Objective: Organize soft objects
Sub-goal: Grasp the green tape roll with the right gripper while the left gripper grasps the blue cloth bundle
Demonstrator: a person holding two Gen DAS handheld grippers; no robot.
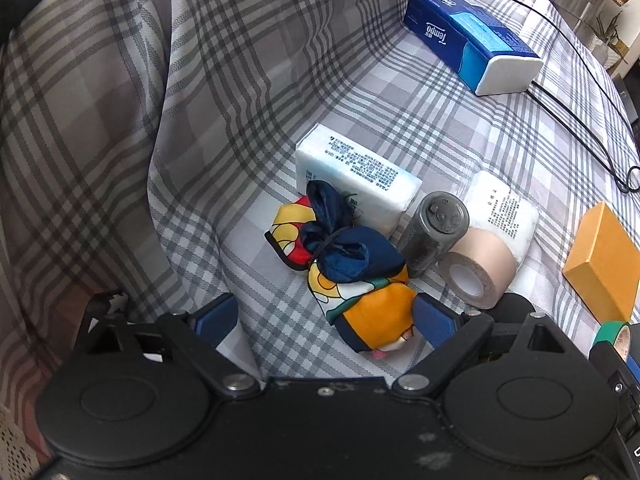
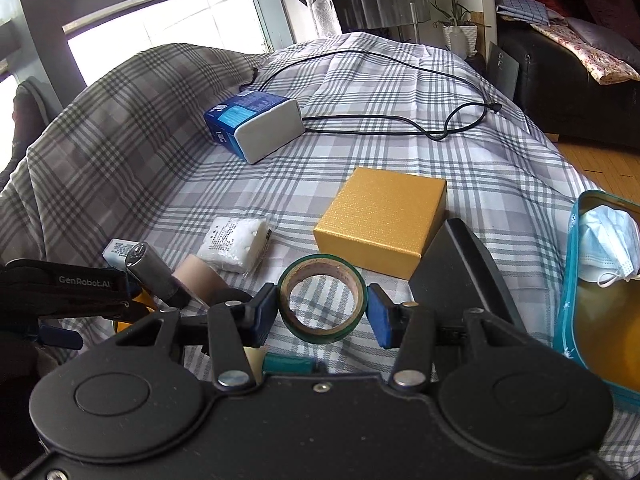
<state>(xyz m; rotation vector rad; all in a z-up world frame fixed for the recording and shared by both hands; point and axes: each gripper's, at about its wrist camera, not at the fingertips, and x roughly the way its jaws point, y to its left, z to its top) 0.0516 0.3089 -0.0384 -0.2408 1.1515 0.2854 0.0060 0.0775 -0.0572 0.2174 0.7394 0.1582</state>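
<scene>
A: Item one, left gripper (image 1: pixel 324 316): jaws wide, nothing held. Position?

B: Over the knotted fabric bundle (image 1: pixel 352 276) on the plaid sheet (image 1: pixel 400 92); one blue pad just beside the bundle's orange end, the other well clear.

A: Item two, right gripper (image 2: pixel 322 312)?

B: Closed on the green tape roll (image 2: pixel 322 300), both pads against its rim.

A: Neighbours of the bundle?

B: White tissue pack (image 1: pixel 360 176) touching behind; grey metal can (image 1: pixel 434 232) and beige tape roll (image 1: pixel 478 266) close alongside.

A: Risks?

B: Off-centre closing likely pinches loose cloth only, so the bundle slips. The nearer jaw may nudge the can, rolling it.
</scene>
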